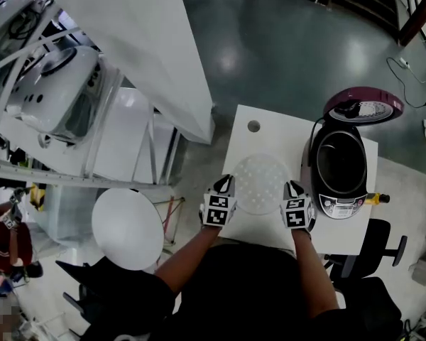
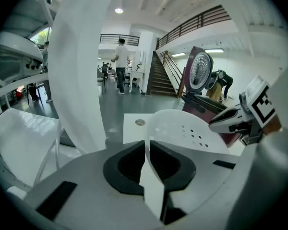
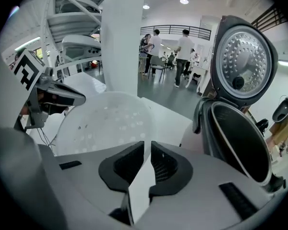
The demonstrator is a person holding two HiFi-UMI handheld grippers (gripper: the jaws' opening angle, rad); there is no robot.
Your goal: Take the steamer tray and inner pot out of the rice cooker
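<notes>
The white perforated steamer tray hangs low over the white table, held by its rim on both sides. My left gripper is shut on the tray's left rim. On the opposite side my right gripper is shut on the right rim. To the right stands the rice cooker with its maroon lid raised. The dark inner pot sits inside the cooker body.
A hole pierces the table near its far edge. A white slanted panel and a metal rack stand at the left. A round white stool sits at the lower left, a black chair at the right. People stand far off.
</notes>
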